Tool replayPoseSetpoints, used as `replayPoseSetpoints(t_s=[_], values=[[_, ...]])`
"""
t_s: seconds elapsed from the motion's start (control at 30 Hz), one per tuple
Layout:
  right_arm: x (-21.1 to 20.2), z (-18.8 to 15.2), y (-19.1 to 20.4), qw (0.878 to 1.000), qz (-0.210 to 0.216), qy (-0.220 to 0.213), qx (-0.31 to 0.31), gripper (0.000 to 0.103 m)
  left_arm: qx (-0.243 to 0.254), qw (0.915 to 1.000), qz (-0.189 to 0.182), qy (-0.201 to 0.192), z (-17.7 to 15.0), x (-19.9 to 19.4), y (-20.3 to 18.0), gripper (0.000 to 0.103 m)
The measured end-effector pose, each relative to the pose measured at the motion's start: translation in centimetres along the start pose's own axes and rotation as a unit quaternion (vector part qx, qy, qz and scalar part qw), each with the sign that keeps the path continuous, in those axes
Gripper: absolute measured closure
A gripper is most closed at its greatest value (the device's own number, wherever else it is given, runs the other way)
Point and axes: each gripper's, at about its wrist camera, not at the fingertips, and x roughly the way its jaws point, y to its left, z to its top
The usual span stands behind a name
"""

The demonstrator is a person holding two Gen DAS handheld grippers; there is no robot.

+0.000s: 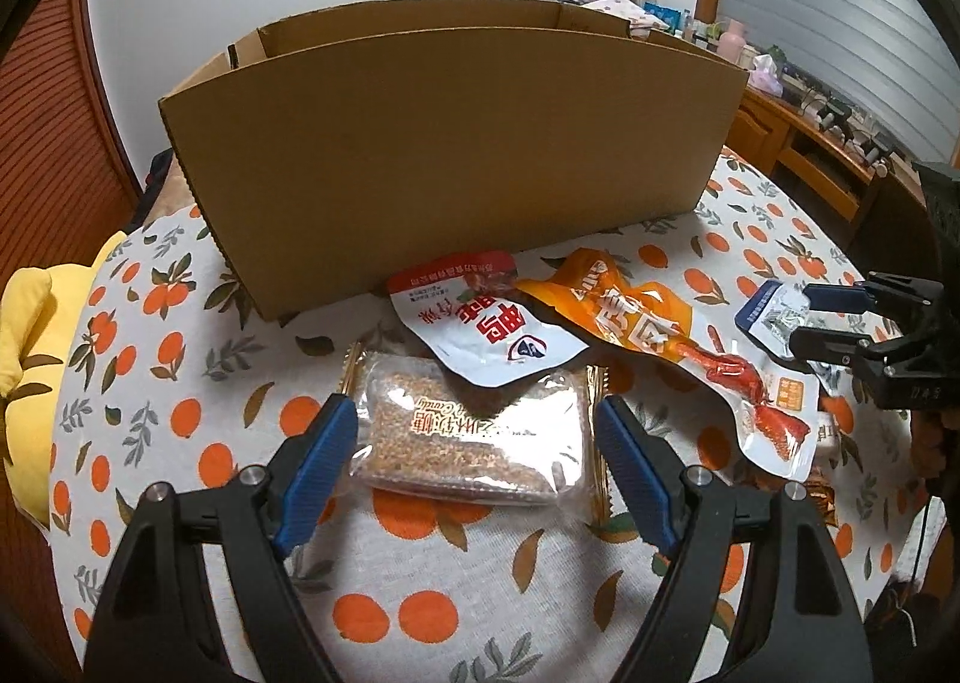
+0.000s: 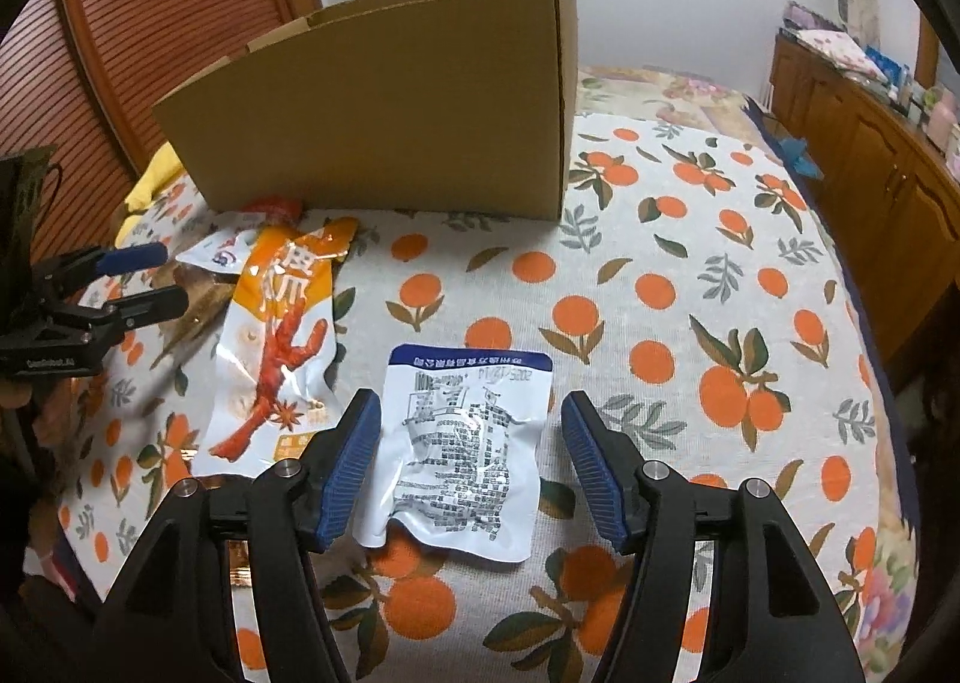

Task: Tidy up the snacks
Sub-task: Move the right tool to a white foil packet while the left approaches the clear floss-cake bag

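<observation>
The clear-wrapped sesame candy bar lies flat on the orange-print cloth covering the tabletop, and my left tool stands wide apart around it, one blue pad just beside each short end of the wrapper. I cannot tell whether the pads touch the film; they do not press it. The far end of the bar is tucked under a white-and-red snack pouch, which leans toward the cardboard box.

My right tool is spread around a white pouch with a blue top band, lying printed side up on the cloth. The left pad sits at the pouch's edge, seemingly touching it; the right pad stands clear of it, with cloth showing between. Nothing is gripped, and the pouch rests on the cloth.

Between the two lies an orange chicken-feet snack pouch, overlapping the white-and-red pouch's side in the left view. A corner of a further gold-edged packet peeks out by my right tool's left finger.

The cardboard box stands open-topped behind all the snacks, near wall facing me. A yellow cushion sits off the cloth's left edge, and a wooden cabinet runs along the right.
</observation>
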Motion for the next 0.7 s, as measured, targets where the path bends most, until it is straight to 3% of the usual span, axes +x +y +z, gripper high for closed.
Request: replayPoseSetpoints(t_s=[0.33,0.7], values=[[1.1,-1.2,1.6,0.998,-0.04,-0.004,-0.05,0.031,0.033,0.9991,0.025,0.001,-0.4,0.5,-1.1,0.013],[1.3,-1.1,1.7,0.998,-0.037,-0.003,-0.048,0.029,0.023,0.9989,0.041,-0.005,0.4,-0.6,-0.7,0.012]])
